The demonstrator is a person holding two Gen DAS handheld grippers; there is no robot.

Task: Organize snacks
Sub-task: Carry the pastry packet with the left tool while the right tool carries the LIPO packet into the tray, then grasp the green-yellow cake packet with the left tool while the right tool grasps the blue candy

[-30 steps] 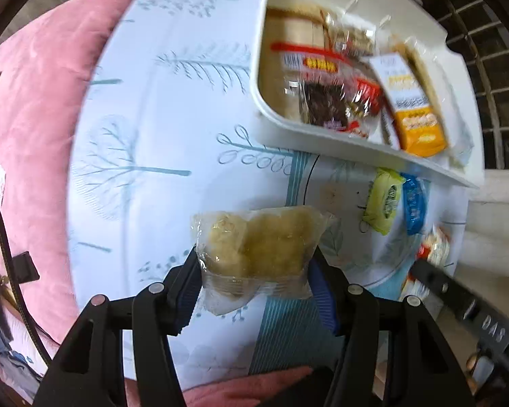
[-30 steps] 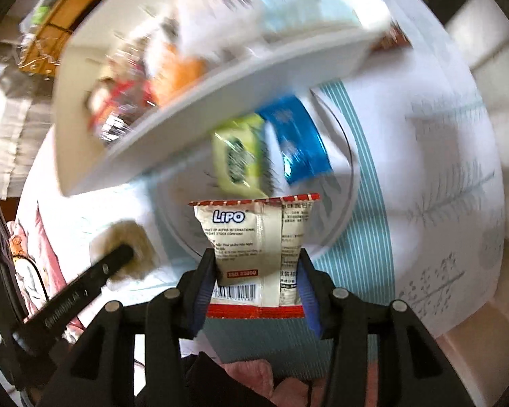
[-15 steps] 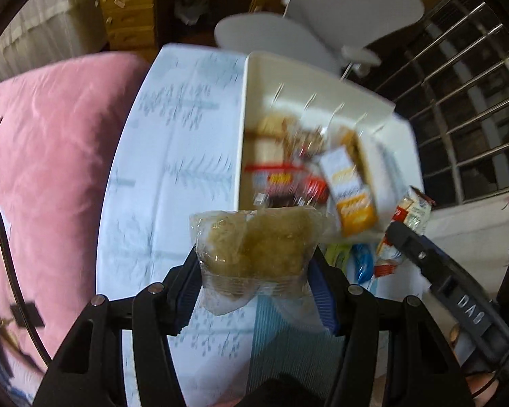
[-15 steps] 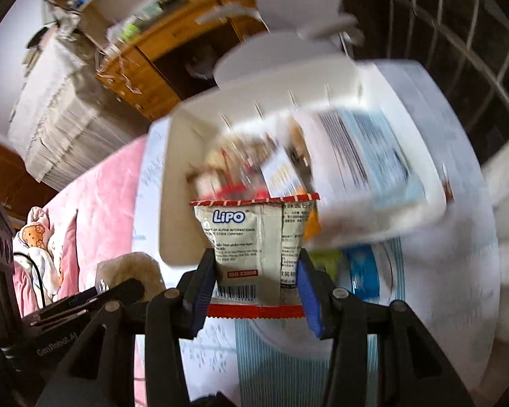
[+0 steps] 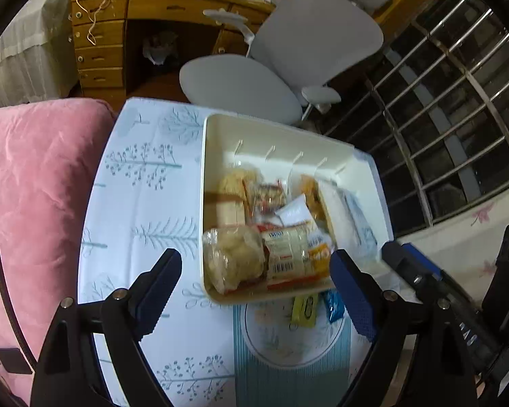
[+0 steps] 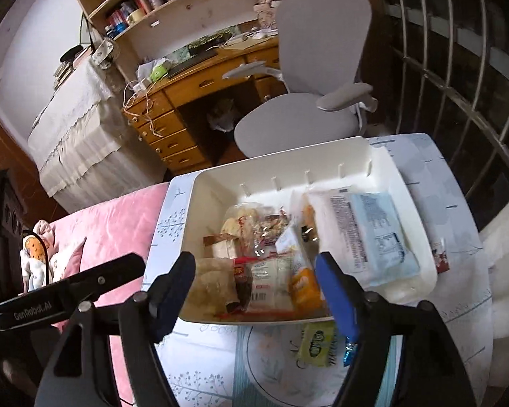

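Observation:
A white bin [image 5: 217, 125] [image 6: 420, 224] stands on a tree-print tablecloth and holds several snack packs. A clear bag of yellowish pastries [image 5: 232, 259] [image 6: 212, 286] lies at its near left corner. A white Lipo packet with a barcode [image 5: 286, 257] [image 6: 269, 285] lies beside it. My left gripper [image 5: 256, 286] is open and empty above the bin's near edge. My right gripper [image 6: 258, 300] is open and empty there too. A yellow-green packet [image 5: 305, 308] [image 6: 317, 344] and a blue packet [image 5: 334, 307] [image 6: 349, 349] lie on the cloth in front of the bin.
A pink cushion [image 5: 34, 203] lies left of the table. A grey office chair [image 6: 305, 101] and a wooden desk [image 6: 193, 84] stand behind it. Window bars [image 5: 451, 118] are to the right. A small red-and-white packet [image 6: 441, 257] lies right of the bin.
Both grippers have opened and pulled back higher. The pastry bag and the Lipo packet, held before, now lie in the bin's near end.

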